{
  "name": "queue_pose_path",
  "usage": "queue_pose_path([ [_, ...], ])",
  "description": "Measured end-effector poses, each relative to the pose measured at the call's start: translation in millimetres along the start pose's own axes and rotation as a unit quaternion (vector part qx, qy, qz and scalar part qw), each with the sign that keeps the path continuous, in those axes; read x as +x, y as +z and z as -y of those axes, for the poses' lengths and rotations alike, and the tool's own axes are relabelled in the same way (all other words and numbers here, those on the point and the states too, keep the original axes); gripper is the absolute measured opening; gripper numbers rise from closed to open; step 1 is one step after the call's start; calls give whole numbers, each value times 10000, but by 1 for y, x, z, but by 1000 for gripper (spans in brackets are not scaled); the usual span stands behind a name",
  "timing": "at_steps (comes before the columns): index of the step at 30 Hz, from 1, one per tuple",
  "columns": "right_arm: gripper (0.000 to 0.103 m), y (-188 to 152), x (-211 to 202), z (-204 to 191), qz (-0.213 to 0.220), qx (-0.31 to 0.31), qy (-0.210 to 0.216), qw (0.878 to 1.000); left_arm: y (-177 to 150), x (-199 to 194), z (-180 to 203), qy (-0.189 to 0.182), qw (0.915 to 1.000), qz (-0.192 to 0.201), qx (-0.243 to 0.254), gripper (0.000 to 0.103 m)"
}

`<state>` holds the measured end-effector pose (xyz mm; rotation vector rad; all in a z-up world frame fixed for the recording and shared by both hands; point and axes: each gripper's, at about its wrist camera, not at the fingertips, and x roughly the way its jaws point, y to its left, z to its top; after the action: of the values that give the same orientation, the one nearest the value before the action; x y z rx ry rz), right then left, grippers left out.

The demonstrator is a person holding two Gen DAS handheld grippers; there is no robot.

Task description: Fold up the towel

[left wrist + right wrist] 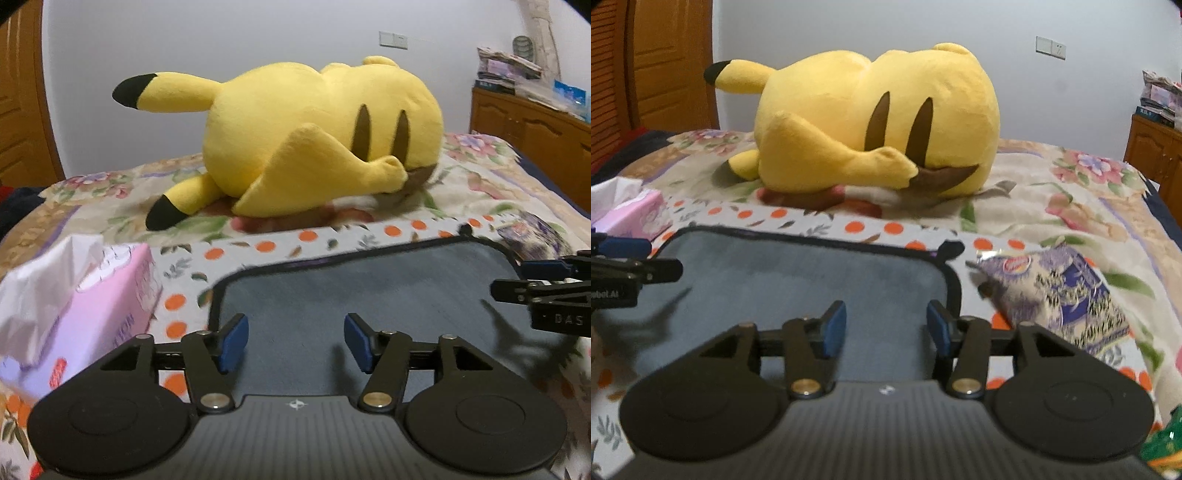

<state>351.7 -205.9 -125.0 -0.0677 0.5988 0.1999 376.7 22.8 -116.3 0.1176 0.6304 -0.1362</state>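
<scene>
Towel (369,295) flat on bed, tissue box (110,295) – tissue (40,280) sticking out, left gripper (295,341), right gripper (886,328) – both wide, empty

Big yellow plush toy (295,140) flopped on its side toward the far edge of the bed (480,173), black-tipped ears pointing left. Pink tissue box (110,295) near the bed's left edge, white tissue poking up. Crinkled purple snack bag (1067,291) lying flat toward the right edge. Wooden cabinet (535,129) beyond the far right corner, piled with papers. Wooden door (665,62) far left.
</scene>
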Motion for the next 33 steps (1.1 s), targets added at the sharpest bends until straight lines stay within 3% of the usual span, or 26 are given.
queue_pose_path([
  [7, 54, -11, -12, -2, -44, -40, 51, 10000, -15, -17, 6, -51, 9999, -114, 97, 64],
  [14, 69, -13, -39, -3, 51, -30, 139, 9999, -19, -45, 8, -82, 9998, -118, 105, 74],
  [20, 90, -8, -64, -7, 100, -130, 151, 9998, -23, -69, 11, -24, 9999, -100, 98, 78],
  [26, 103, -6, -91, -10, 138, -261, 158, 9994, -23, -96, 17, -68, 9999, -47, 108, 92],
  [33, 103, -6, -121, -14, 170, -213, 201, 9994, -23, -130, 28, -92, 9999, 70, 123, 101],
])
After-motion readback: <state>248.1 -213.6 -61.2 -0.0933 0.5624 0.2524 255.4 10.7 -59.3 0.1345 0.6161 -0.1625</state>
